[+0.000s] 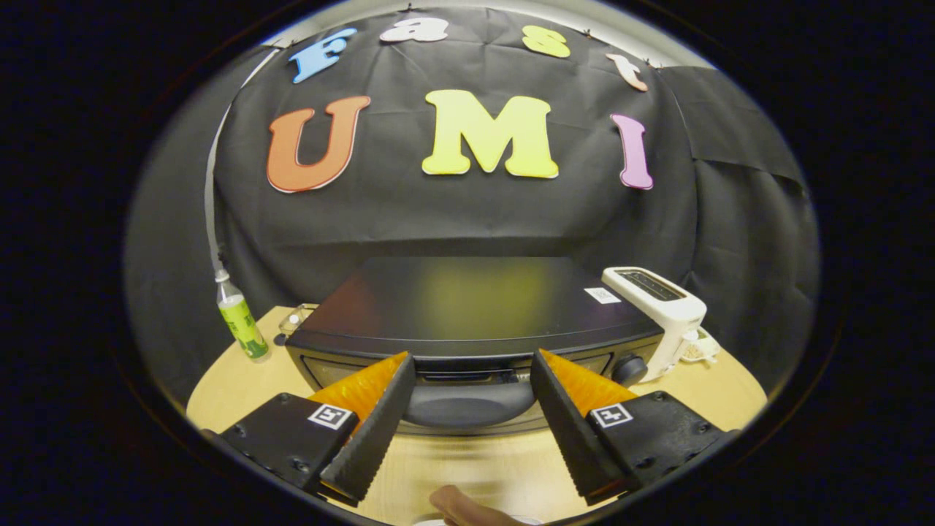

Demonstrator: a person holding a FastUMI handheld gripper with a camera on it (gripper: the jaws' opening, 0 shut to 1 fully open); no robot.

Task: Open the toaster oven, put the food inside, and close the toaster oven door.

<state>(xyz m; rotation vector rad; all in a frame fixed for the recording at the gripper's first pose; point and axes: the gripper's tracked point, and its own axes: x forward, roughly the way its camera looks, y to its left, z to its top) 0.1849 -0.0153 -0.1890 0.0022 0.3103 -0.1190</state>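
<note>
The tongs (472, 365) are standing wide apart, released and grasping nothing, with their two fingers (372, 431) reaching forward over the pale wooden tabletop (467, 467). Just ahead of them, and partly showing in the gap between the fingertips, the black toaster oven (475, 314) is sitting squarely on the tabletop. Its door is lying shut, and the curved dark handle (471, 405) across the front is sitting between the two fingers, not touched by either. A round knob (630, 369) is showing on the oven's front, beyond the right finger. The oven's flat top is catching a dull yellowish reflection and is carrying a small white sticker (602, 295) near its right rear corner. What is inside the oven cannot be told, since the door is hiding it.

To the right of the oven a white slot toaster (661, 310) is standing upright, just beside it. To the left, a clear bottle (239, 321) with a green label is standing near the tabletop's rim, and a small clear container (296, 319) is sitting behind the oven's left corner; its contents are too small to make out. Below the fingers, a fingertip (467, 508) of a person's hand is poking in over something white.
</note>
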